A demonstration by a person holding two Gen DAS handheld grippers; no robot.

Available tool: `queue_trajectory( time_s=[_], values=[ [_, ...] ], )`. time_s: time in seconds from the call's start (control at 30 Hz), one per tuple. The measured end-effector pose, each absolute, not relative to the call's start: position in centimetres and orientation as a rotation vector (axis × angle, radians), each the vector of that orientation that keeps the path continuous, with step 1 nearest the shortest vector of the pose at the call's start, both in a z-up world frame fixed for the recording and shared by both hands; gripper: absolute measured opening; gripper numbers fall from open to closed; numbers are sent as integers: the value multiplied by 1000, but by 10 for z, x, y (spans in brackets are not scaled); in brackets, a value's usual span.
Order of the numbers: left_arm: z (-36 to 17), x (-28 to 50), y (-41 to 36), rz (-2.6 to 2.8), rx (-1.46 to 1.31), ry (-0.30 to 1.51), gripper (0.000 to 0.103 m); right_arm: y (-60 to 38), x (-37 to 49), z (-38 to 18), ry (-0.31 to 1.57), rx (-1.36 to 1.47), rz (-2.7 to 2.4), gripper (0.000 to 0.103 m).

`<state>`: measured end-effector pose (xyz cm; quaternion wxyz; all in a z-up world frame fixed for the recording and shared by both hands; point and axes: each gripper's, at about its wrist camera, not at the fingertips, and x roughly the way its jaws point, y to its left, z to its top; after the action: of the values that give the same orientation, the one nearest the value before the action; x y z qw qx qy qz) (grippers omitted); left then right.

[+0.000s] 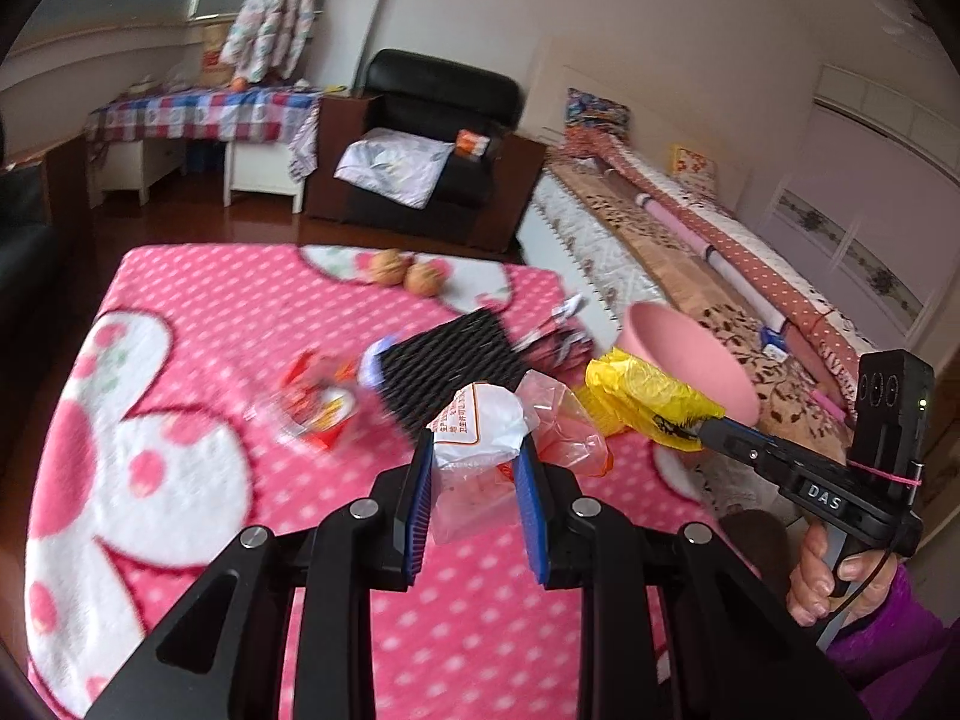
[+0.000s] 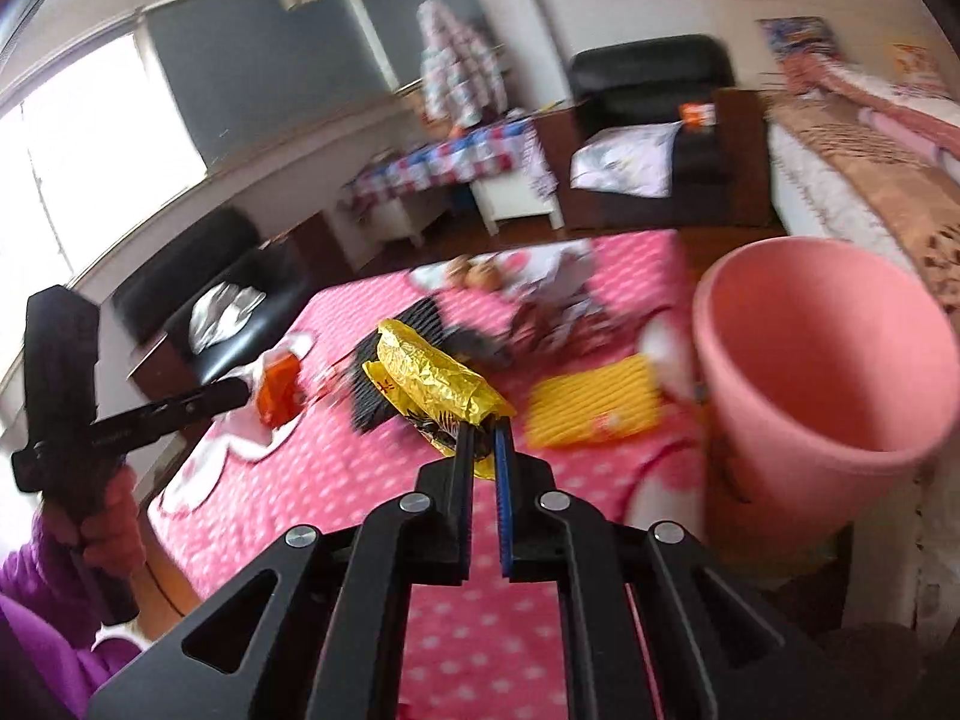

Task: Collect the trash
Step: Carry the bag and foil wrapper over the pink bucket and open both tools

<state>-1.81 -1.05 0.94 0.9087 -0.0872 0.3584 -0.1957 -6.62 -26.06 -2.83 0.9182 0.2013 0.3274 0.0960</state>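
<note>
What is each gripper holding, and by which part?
The left gripper pinches a crumpled white and clear plastic wrapper around its middle. The right gripper is shut on the lower edge of a yellow foil wrapper.

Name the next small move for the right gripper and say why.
Probably carry the crumpled yellow foil wrapper rightward over the pink plastic bin and let go. The right gripper is shut on the wrapper's edge, lifted off the pink dotted blanket, and the bin's open mouth stands just beside it.
</note>
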Motion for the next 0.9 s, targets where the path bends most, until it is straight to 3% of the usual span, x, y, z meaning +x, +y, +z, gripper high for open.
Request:
queue_trajectory(
  time_s=[0.43,0.9],
  values=[
    [33,31,-117,-520,-143,712,25,-353,-92,-35,609,469,-143,7],
    [11,75,-230,-605,-60,771,25,-398,-92,-51,641,427,-338,7]
  ],
)
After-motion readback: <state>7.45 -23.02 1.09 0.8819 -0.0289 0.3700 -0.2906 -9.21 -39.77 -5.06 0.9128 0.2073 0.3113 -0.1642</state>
